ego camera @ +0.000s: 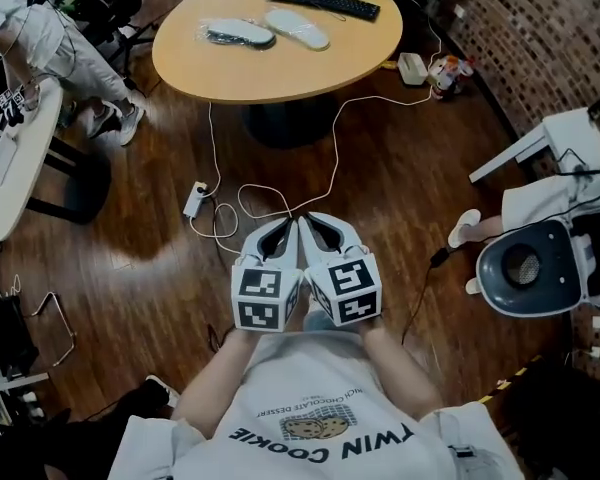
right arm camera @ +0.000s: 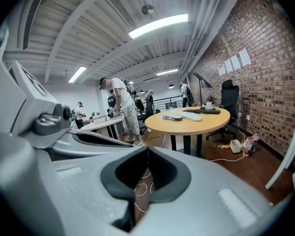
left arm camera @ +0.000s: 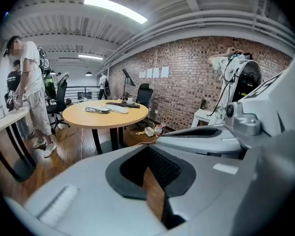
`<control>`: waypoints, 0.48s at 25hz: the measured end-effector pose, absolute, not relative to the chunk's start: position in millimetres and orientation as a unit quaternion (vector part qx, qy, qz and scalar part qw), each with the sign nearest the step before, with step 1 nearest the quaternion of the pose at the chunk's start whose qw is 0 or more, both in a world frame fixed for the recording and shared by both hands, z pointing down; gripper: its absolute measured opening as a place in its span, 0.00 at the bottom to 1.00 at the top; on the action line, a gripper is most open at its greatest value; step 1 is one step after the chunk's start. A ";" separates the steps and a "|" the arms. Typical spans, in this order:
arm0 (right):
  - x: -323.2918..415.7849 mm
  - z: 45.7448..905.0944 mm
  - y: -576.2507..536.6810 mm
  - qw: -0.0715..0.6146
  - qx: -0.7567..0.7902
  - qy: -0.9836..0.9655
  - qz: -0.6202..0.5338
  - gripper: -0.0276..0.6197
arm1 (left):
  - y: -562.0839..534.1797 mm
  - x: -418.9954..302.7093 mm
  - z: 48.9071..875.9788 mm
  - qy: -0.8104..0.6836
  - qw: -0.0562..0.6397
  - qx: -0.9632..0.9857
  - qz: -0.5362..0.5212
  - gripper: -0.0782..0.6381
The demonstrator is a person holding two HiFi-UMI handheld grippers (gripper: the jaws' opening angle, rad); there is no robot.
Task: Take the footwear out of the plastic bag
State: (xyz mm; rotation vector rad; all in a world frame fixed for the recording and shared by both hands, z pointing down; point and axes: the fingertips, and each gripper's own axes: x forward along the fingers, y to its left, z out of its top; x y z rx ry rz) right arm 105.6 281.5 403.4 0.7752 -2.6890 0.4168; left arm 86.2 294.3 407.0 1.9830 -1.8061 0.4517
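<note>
Looking down, I see the table [ego camera: 280, 73] at the top of the frame. My left gripper [ego camera: 292, 222] and right gripper [ego camera: 310, 220] sit side by side at lower centre, each with jaws pressed together on nothing. The bagged footwear [ego camera: 239, 34] lies on the table's left part, with a white slipper [ego camera: 298, 28] just beside it.

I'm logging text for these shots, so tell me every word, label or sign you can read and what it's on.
"TWIN COOKIE": large print on the shirt, upside down in the head view.
"CHOCOLATE DESSERT": smaller line on the same shirt; the word before it is too small to be sure of.
Papers on the brick wall: too small to read.
Keyboard keys: too small to read.
Marker cubes: square patterns only, no words.
</note>
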 end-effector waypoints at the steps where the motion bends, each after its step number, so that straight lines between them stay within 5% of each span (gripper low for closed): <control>1: 107.0 405.4 270.0 0.154 0.273 -0.938 0.148 0.05 | 284.2 87.7 410.0 -0.647 0.210 0.714 0.166 0.12; 12: 74.5 423.3 164.2 0.169 0.305 -0.925 0.152 0.05 | 171.1 46.9 423.0 -0.620 0.219 0.737 0.157 0.12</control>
